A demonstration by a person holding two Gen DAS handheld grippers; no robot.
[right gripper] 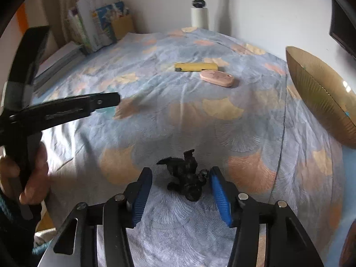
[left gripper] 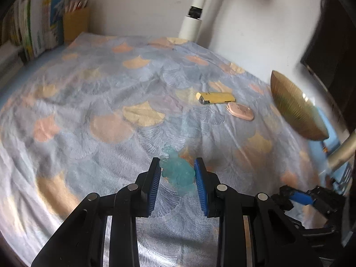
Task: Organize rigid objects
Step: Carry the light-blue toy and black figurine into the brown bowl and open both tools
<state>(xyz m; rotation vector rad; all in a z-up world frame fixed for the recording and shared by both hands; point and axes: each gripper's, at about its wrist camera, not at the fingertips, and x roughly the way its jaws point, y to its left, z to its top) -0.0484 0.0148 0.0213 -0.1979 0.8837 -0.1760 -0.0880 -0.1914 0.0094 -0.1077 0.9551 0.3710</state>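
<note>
A patterned cloth [left gripper: 111, 93] in blue-grey with peach and yellow fan shapes covers the whole work surface and fills most of both views. At about one o'clock from its middle in the left wrist view, a ribbed amber glass bowl [left gripper: 296, 106] sits at the cloth's far right edge, appearing tilted in the fisheye view. At eleven o'clock, against the wall, stands a stack of books and papers [left gripper: 37, 29] with a yellow holder [left gripper: 75, 24] beside it. At twelve o'clock a white pole [left gripper: 195, 13] rises behind the cloth.

The left gripper [left gripper: 177, 172] is clenched on a translucent teal figurine [left gripper: 178, 173], its blue pads pressing both sides of the toy. Whether the toy still touches the cloth cannot be told. In the right wrist view this gripper's black finger reaches in from nine o'clock, with the person's hand [right gripper: 33, 173] around the handle at eight o'clock.

The right gripper [right gripper: 180, 190] is released, its pads spread apart on either side of a black dragon figurine [right gripper: 184, 175] that lies on the cloth at six o'clock; the right pad is very near the toy's edge, the left pad stands clear of it.

Toward one o'clock, well apart from both toys, a yellow lighter [right gripper: 195, 67] lies on its side, and just beside it, at its four o'clock, rests a pink oval case [right gripper: 217, 78].
</note>
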